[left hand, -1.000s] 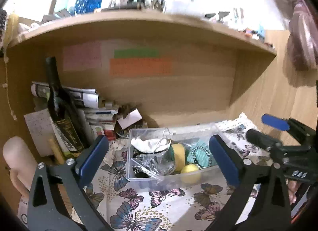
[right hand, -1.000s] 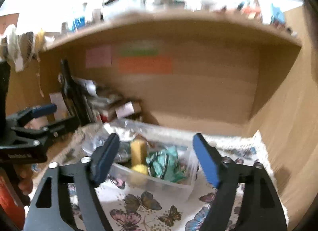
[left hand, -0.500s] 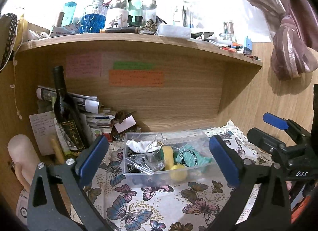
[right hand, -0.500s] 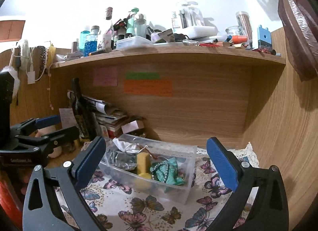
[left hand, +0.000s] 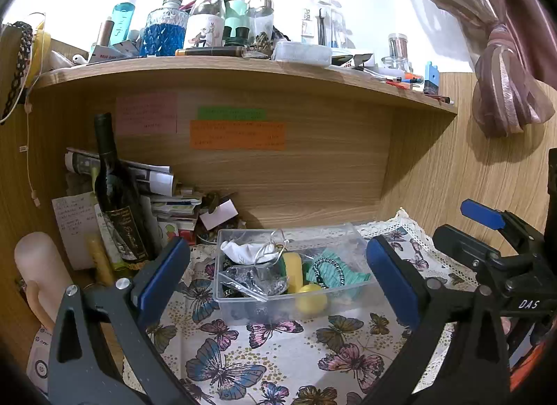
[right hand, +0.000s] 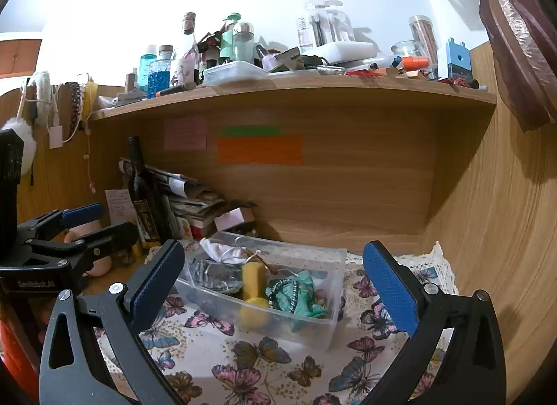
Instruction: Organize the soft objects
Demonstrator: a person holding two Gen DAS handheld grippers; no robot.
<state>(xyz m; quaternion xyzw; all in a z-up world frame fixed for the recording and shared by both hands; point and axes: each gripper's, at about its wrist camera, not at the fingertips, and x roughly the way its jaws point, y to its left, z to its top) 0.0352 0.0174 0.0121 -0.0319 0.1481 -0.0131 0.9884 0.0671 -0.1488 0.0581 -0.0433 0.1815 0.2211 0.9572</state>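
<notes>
A clear plastic box [left hand: 243, 307] [right hand: 323, 321] stands on a butterfly-print cloth [left hand: 264, 363] [right hand: 222, 359]. Inside lie a white cloth [left hand: 240, 252], a yellow sponge [left hand: 293, 267] [right hand: 253, 279], a yellow ball [left hand: 311, 297], a teal fabric piece with a beaded band [left hand: 334, 271] [right hand: 296, 295] and a crumpled clear bag [left hand: 250, 278]. My left gripper [left hand: 278, 279] is open and empty, a little in front of the box. My right gripper [right hand: 275, 286] is open and empty, also short of the box. The right gripper shows at the right of the left wrist view [left hand: 494, 255].
A dark wine bottle [left hand: 116, 196] [right hand: 142, 203] and a stack of papers [left hand: 156, 192] stand at the back left. A wooden shelf [left hand: 243, 72] crowded with bottles overhangs the desk. A wood wall [right hand: 494, 231] bounds the right side. A pale rounded object [left hand: 38, 272] stands at far left.
Both grippers have pulled back and up from the box, so it looks smaller and farther. Both stay open and empty.
</notes>
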